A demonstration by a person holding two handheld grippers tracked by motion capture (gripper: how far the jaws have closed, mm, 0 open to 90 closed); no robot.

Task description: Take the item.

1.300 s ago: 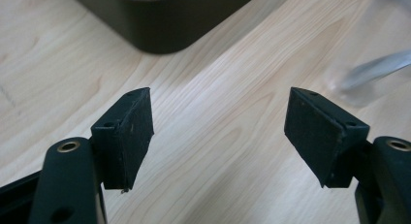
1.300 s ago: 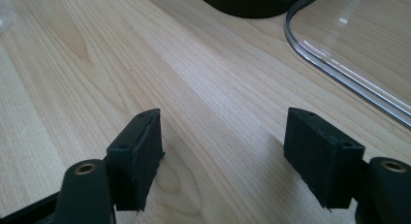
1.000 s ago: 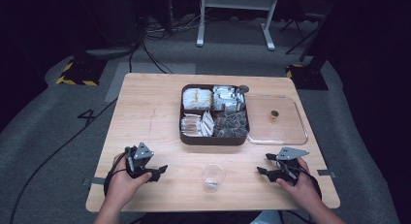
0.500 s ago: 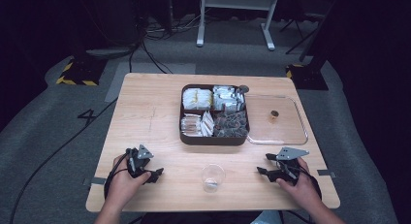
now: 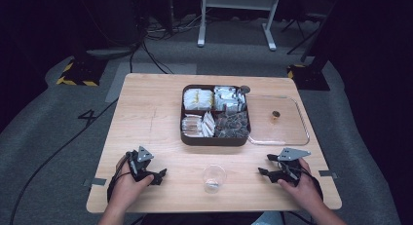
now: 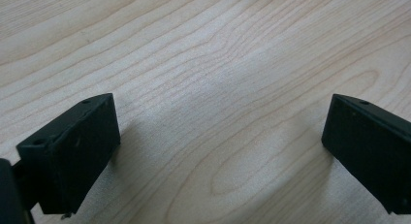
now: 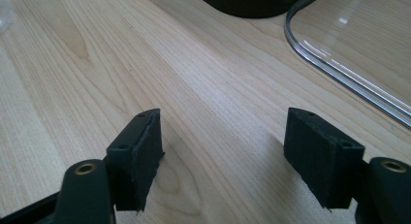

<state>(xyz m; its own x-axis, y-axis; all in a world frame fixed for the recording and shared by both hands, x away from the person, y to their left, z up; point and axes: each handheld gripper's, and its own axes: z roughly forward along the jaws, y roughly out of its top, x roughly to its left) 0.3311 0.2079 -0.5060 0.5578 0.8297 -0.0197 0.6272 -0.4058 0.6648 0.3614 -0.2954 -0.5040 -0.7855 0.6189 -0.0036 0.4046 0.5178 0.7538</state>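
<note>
my left gripper [image 5: 157,175] has slid slightly down-frame; both it and right gripper [image 5: 265,171] wide open, holding nothing, idle beside cup [image 5: 214,177].

The tabletop [image 5: 151,118] is pale blond wood with fine brown grain in wavy lines and ovals. The tray [image 5: 215,139] is dark brown; its four compartments show yellow packets, silvery white packets, clear-and-white packets and dark brown packets. The lid [image 5: 287,132] beside it is clear, with a small brown knob [image 5: 275,115]. The cup [image 5: 214,177] is clear too (nearly colourless against the wood). Each hand-held gripper, left [image 5: 158,175] and right [image 5: 263,171], is black with a grey plate on top. The floor [image 5: 58,132] is grey, with a yellow-and-black striped block [image 5: 78,74].
</note>
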